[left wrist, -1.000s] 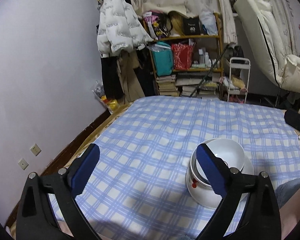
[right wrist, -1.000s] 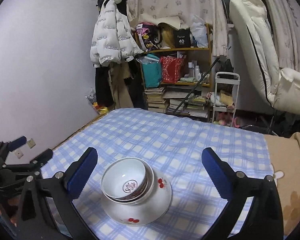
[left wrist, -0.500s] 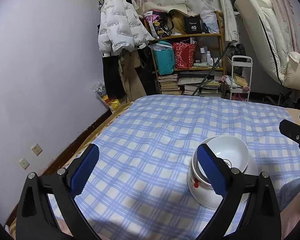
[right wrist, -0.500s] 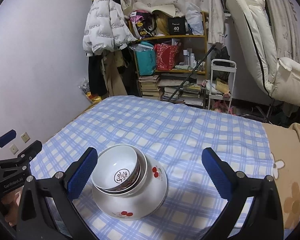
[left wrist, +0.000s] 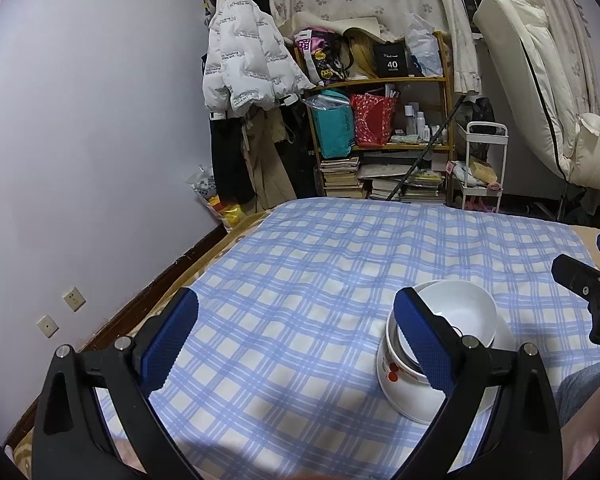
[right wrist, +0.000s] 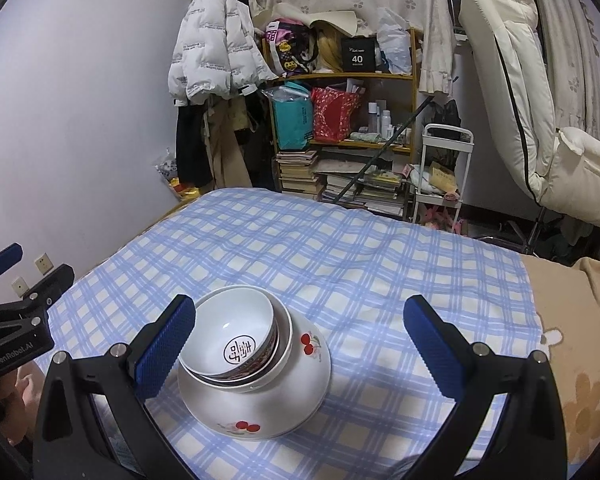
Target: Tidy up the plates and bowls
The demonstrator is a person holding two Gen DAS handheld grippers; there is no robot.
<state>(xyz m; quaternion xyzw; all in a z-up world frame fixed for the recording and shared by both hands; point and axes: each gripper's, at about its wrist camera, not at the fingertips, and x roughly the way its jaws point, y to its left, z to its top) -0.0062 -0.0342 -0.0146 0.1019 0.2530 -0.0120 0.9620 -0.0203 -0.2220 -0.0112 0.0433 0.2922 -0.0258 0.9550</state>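
A small white bowl with a black emblem [right wrist: 230,320] sits nested in a second bowl [right wrist: 287,340]. Both rest in a large white cherry-print bowl [right wrist: 300,384] on the blue checked cloth [right wrist: 340,264]. My right gripper [right wrist: 298,350] is open above the stack, which lies between its fingers, close to the left pad [right wrist: 164,354]. In the left wrist view the same stack [left wrist: 456,308] sits behind the right finger [left wrist: 424,344] of my open left gripper [left wrist: 296,340], which holds nothing. Each gripper shows at the other view's edge.
A pale wall with sockets [left wrist: 74,298] runs along the left. Behind the bed stand a cluttered shelf [right wrist: 340,128], a hanging white jacket [right wrist: 216,52], a small white trolley [right wrist: 440,184] and a white recliner [right wrist: 512,92]. A tan floral blanket [right wrist: 580,340] lies to the right.
My right gripper has moved in toward the stacked bowls, which now look larger and sit between its fingers. The right gripper has come further into the left wrist view. Nothing was grasped.
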